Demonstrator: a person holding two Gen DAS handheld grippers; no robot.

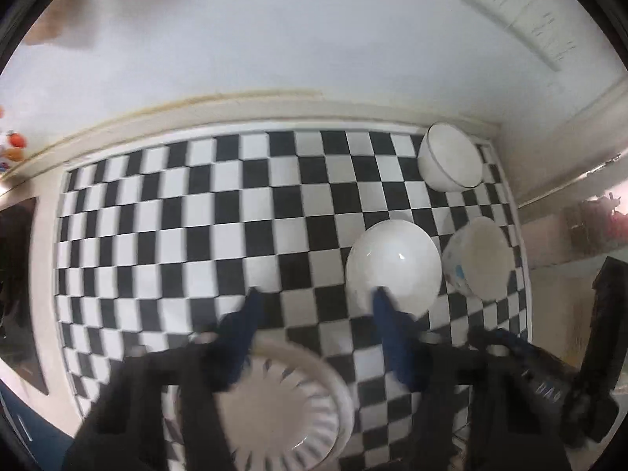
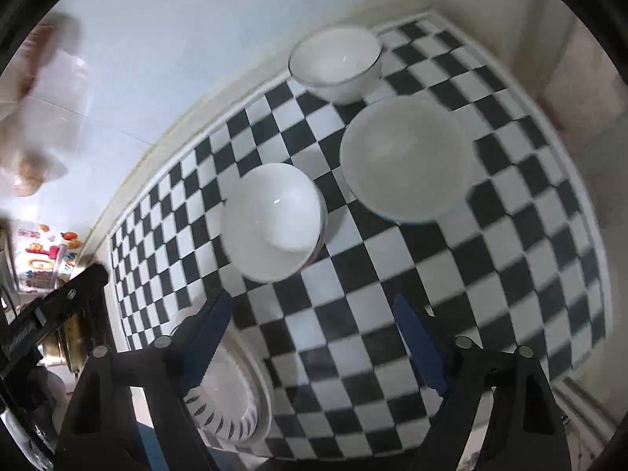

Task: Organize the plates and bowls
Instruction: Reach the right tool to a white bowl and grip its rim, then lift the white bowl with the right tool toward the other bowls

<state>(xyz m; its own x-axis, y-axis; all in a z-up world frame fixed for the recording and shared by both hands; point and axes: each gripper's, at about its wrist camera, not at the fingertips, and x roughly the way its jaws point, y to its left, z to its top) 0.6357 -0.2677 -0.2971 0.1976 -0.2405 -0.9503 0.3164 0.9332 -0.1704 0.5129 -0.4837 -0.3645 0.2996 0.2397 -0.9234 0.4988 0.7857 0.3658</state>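
A black-and-white checkered cloth (image 1: 176, 235) carries three bowls and a plate. In the left wrist view my left gripper (image 1: 317, 306) points down at the cloth, its blue fingers apart with only cloth between the tips. Its right fingertip (image 1: 382, 310) overlaps the near rim of a plain white bowl (image 1: 392, 263). A ribbed white plate (image 1: 282, 404) lies under the finger bases. A blue-dotted bowl (image 1: 479, 259) and a dark-rimmed bowl (image 1: 449, 161) stand further right. My right gripper (image 2: 310, 306) is open above bare cloth, with the white bowl (image 2: 274, 219), a wide bowl (image 2: 406, 157), the dark-rimmed bowl (image 2: 335, 62) and the plate (image 2: 231, 388) around it.
A white wall (image 1: 314, 31) closes off the far side of the counter, with a printed sheet (image 1: 522, 11) on it. A dark surface (image 1: 19, 274) lies left of the cloth. Coloured stickers (image 2: 43, 259) show at the far left. Open cloth (image 2: 530, 235) stretches to the right.
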